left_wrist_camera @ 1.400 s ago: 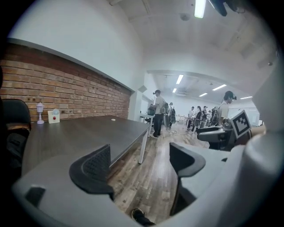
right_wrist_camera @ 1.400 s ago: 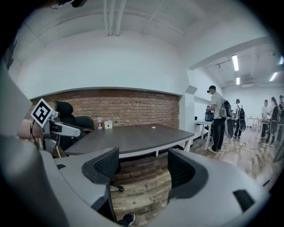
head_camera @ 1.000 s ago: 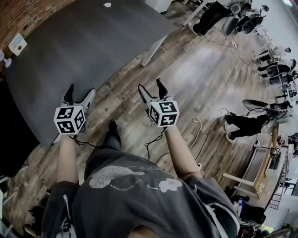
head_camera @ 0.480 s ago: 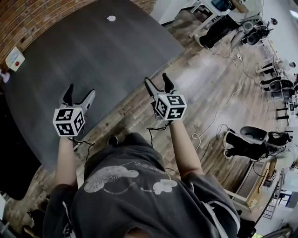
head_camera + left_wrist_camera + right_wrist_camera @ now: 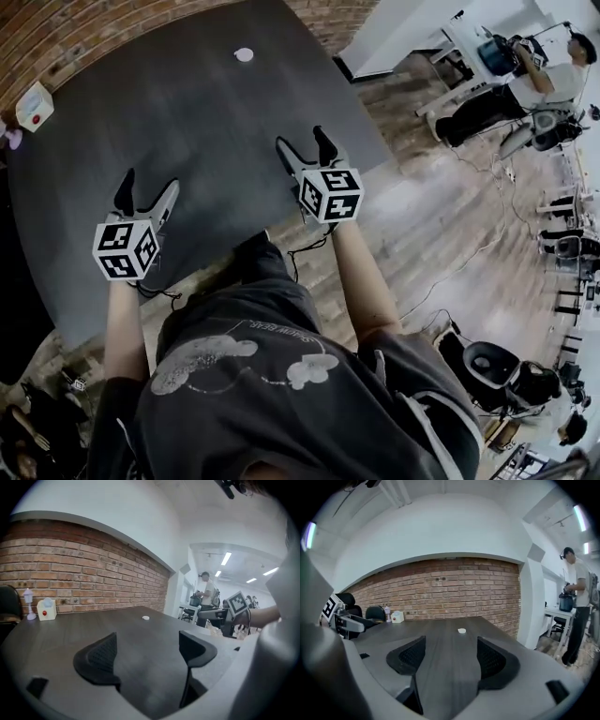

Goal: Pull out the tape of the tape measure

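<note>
Tape measure (image 5: 244, 54), too small to make out beyond a small white disc, lies at the far end of the dark counter (image 5: 122, 103), well apart from both grippers. The left gripper (image 5: 148, 186) and right gripper (image 5: 302, 142) hover over the counter's near edge, fingers apart, nothing between them.

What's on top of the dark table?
Small white round object, likely the tape measure, near far edge; white box with red button at left corner. Left gripper, right gripper and torso cover part of its near edge.
</note>
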Available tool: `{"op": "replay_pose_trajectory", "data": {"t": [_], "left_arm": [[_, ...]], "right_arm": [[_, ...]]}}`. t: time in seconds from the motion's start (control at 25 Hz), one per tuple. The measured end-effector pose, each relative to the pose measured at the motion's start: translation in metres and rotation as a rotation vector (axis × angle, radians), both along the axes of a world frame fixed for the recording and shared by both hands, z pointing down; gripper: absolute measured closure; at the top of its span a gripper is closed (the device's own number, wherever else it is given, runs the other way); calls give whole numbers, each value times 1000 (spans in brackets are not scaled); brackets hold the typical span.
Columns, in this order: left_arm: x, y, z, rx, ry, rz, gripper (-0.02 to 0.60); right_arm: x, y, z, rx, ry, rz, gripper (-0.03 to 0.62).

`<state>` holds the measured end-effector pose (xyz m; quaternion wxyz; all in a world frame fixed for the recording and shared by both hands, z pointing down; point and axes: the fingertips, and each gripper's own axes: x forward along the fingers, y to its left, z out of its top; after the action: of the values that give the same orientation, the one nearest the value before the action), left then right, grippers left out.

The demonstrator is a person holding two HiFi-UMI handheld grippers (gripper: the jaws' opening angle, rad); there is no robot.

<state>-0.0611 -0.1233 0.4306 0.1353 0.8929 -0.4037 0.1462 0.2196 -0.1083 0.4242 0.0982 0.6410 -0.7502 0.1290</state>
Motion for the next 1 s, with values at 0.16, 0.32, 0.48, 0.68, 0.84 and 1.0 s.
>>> {"op": "replay_pose_trajectory", "data": {"t": [0.16, 0.32, 0.48, 0.68, 0.84, 1.0], "left_arm": [[36, -32, -4, -16, 8, -54, 175], [66, -60, -15, -18, 10, -103, 175], [90, -90, -23, -11, -14, -127, 175], [108, -133, -15, -41, -26, -193, 174], [107, -163, -2, -63, -51, -235, 175], [103, -187, 16, -86, -66, -273, 175]], "right_arm": [[24, -58, -1, -20, -1, -90, 266], [48, -108, -2, -40, 20, -183, 266], [61, -155, 7, -87, 47, -295, 267], [63, -219, 32, -142, 75, -420, 267], [61, -272, 52, -173, 86, -475, 267], [53, -315, 79, -210, 107, -528, 267]]}}
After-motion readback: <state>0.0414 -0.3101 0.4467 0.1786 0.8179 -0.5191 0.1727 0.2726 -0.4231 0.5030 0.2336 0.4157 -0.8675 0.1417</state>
